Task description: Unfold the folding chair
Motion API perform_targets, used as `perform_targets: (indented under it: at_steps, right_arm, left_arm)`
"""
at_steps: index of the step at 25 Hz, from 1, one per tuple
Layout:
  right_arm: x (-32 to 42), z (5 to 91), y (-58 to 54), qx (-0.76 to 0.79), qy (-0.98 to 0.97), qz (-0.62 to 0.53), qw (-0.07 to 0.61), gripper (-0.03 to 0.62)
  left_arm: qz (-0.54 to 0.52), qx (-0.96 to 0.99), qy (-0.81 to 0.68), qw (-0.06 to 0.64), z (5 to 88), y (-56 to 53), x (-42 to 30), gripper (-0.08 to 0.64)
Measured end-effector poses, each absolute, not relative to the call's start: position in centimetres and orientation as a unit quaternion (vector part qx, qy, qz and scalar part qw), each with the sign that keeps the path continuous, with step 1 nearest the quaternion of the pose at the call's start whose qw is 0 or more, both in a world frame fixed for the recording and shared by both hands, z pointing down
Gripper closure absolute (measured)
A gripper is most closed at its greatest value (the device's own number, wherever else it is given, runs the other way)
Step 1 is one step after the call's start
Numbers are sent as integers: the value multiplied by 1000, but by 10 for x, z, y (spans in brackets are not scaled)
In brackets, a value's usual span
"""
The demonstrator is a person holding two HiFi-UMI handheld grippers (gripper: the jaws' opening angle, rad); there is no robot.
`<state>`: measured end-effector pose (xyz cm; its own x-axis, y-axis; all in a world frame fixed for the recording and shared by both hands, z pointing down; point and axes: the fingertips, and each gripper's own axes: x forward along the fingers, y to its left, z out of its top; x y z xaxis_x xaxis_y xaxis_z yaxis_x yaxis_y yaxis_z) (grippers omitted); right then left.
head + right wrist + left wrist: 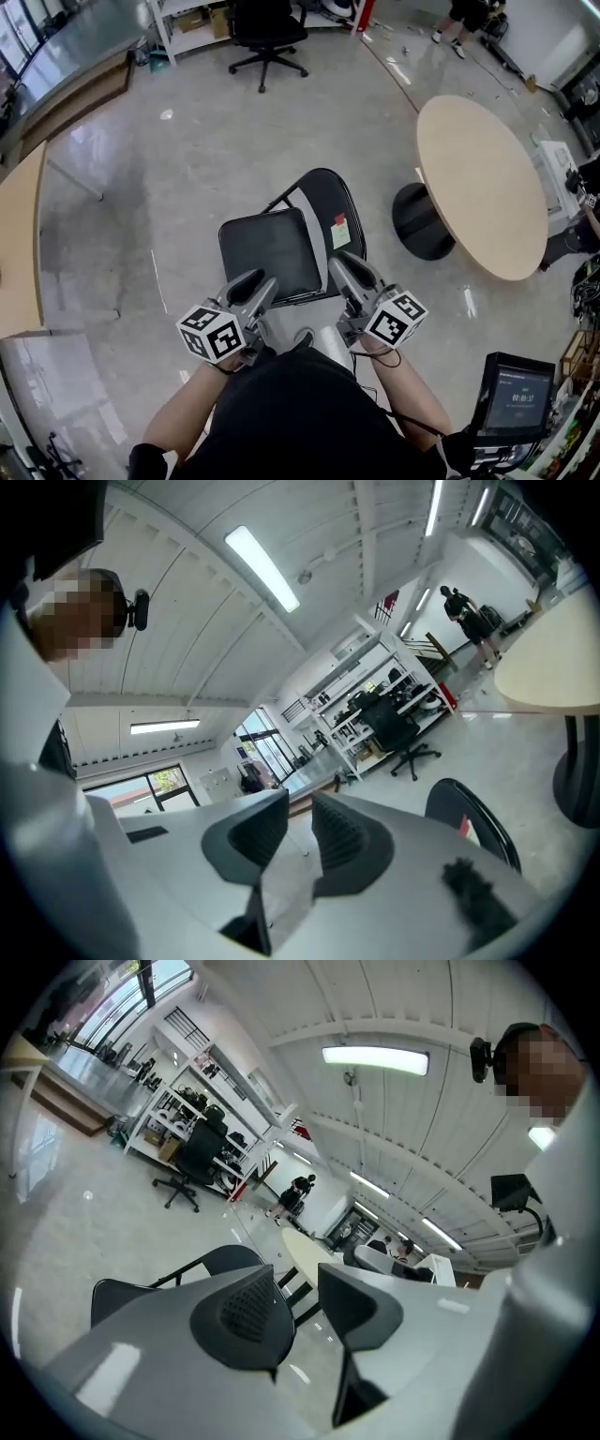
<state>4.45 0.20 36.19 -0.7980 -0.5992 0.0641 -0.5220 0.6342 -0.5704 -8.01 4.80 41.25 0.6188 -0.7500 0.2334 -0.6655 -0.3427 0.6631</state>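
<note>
The black folding chair (270, 248) stands on the concrete floor just in front of me. Its seat lies flat and its rounded backrest (328, 202), which carries a small tag, rises on the far right side. My left gripper (261, 281) hovers over the seat's near left edge, and its jaws stand apart with nothing between them. My right gripper (347, 265) is held over the near right corner of the seat, its jaws a little apart and empty. The left gripper view shows the gripper (302, 1297) above the chair (230, 1258). In the right gripper view the gripper (300, 822) points across the room past the backrest (469, 817).
A round beige table (483, 183) on a black pedestal stands to the right of the chair. A black office chair (267, 33) is at the far side near white shelves. A wooden tabletop (19, 244) runs along the left. A small screen (511, 394) sits at lower right.
</note>
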Motion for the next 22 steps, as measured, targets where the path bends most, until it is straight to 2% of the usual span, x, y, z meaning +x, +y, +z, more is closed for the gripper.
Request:
perform_targets:
  at_steps: [11,22]
  right_arm:
    - [0,323,33,-257,932,-250,49,523]
    - [-14,326,39,-258,940,-225,3,536]
  left_arm:
    - [-73,823,-455,333,377,65,-103,431]
    - [-54,826,-448,338,381,63,-104,443]
